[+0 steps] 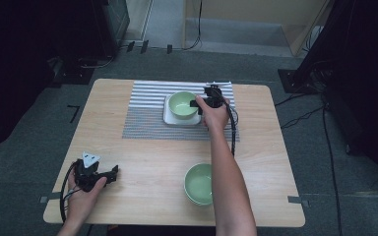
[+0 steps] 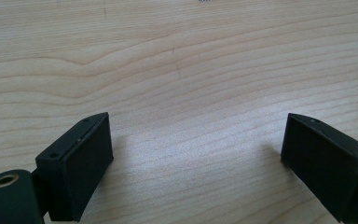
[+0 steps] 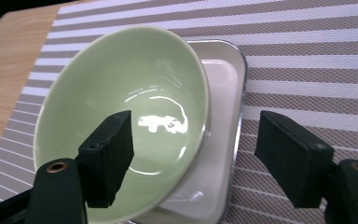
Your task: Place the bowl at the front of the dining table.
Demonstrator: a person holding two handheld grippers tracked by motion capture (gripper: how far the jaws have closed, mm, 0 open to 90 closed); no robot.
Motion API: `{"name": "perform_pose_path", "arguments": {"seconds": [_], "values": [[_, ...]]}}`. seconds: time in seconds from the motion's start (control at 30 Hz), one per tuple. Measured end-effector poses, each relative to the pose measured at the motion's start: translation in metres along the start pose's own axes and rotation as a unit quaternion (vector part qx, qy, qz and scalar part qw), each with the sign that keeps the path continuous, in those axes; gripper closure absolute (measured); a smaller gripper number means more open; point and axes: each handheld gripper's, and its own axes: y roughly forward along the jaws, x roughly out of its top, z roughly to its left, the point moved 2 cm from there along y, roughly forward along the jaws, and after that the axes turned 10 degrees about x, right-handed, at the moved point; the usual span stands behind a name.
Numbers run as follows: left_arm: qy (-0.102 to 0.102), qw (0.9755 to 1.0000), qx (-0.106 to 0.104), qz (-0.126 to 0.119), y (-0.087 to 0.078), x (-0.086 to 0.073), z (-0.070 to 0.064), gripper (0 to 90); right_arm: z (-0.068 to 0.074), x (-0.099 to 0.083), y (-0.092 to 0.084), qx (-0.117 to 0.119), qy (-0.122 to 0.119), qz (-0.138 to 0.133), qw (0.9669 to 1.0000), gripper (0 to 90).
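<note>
The right gripper stands with its jaws apart and nothing pressed between them; the near rim of the green bowl sits in the gap, one jaw inside the bowl and one outside. That bowl rests, a little tilted, on the white square plate, which lies on the striped mat ahead of the gripper. The step in hand looks like letting go, so the jaws should clear the rim straight up, without nudging the bowl off the plate. The left gripper is also wide open, over bare wooden table, well apart from the second green bowl. The right forearm cuts off that second bowl's right edge, and whether it is one bowl or a stack is hard to tell.
</note>
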Motion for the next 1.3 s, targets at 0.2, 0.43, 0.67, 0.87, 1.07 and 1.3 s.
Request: {"name": "perform_pose_path", "arguments": {"seconds": [0.2,0.43,0.67,0.87,1.07,1.3], "values": [[0.0,1.0,0.0,0.0,0.0,0.0,0.0,8.3,0.0,-0.005,-0.012,0.022,-0.022,-0.008,0.9995,29.2],[0.0,1.0,0.001,0.0,0.0,0.0,0.0,8.3,-0.001,-0.013,-0.023,0.036,-0.046,-0.008,0.9983,28.3],[0.0,1.0,0.001,0.0,0.0,0.0,0.0,8.3,0.001,-0.019,-0.032,0.01,-0.068,-0.02,0.9974,18.0],[0.0,1.0,0.001,0.0,0.0,0.0,0.0,8.3,-0.001,-0.023,-0.041,0.013,-0.07,-0.028,0.9971,16.7],[0.0,1.0,0.001,0.0,0.0,0.0,0.0,8.3,-0.003,-0.031,-0.05,0.032,-0.07,-0.038,0.9964,16.2],[0.0,1.0,0.001,0.0,0.0,0.0,0.0,8.3,-0.006,-0.039,-0.063,0.034,-0.079,-0.058,0.9946,16.5]]}}
